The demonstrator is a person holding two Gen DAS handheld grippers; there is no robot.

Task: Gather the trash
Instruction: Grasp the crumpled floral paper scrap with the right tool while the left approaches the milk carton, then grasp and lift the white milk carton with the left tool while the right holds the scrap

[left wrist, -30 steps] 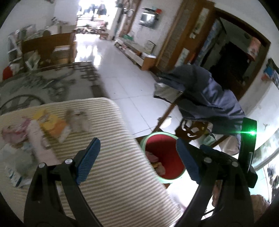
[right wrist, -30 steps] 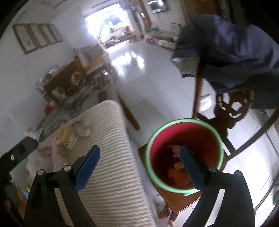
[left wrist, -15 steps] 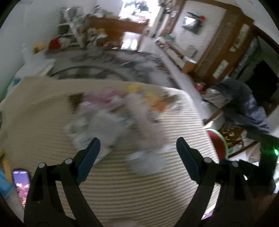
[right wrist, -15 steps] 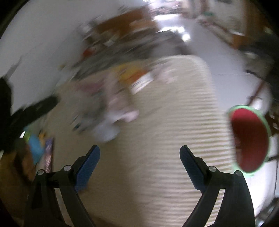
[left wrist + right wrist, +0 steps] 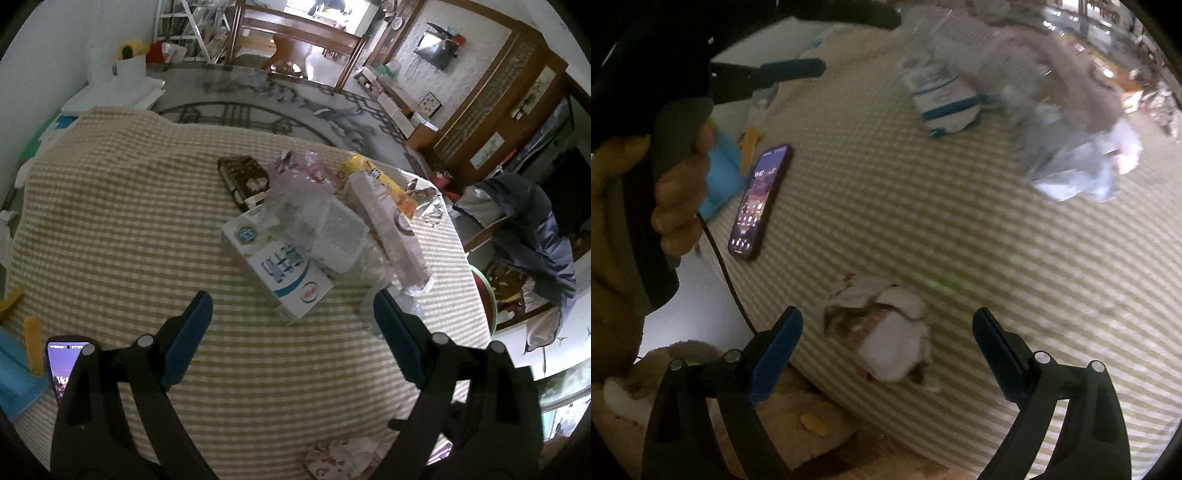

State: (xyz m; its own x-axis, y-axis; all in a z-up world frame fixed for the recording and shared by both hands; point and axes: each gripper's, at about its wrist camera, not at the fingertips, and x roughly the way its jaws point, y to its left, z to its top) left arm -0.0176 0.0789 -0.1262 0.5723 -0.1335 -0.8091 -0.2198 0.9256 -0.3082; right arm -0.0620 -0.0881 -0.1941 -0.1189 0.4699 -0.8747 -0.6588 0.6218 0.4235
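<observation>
Left tongs (image 5: 291,314): yours gape wide, empty, above the milk carton (image 5: 284,269).
Right tongs (image 5: 886,332): wide, holding nothing, crumpled wrapper (image 5: 886,332) lying between them.

Tablecloth (image 5: 122,229): beige-and-white checks, reads as stripes in the blurred right wrist view. Milk carton (image 5: 284,269): white w/ blue lettering, small red logo. Flat packet (image 5: 243,177): dark brown, pale print. Long pale pink wrapper (image 5: 388,229) lies over a yellow-orange pack (image 5: 384,181); foil scrap (image 5: 428,206) silver. Clear plastic tray (image 5: 332,232) see-through, whitish. Bin rim (image 5: 489,295) green, inside red. Crumpled wrapper (image 5: 886,332): white w/ reddish-brown print. Phone (image 5: 761,199): dark case, purple screen. Both grippers: black frames, blue pads (image 5: 188,332).
</observation>
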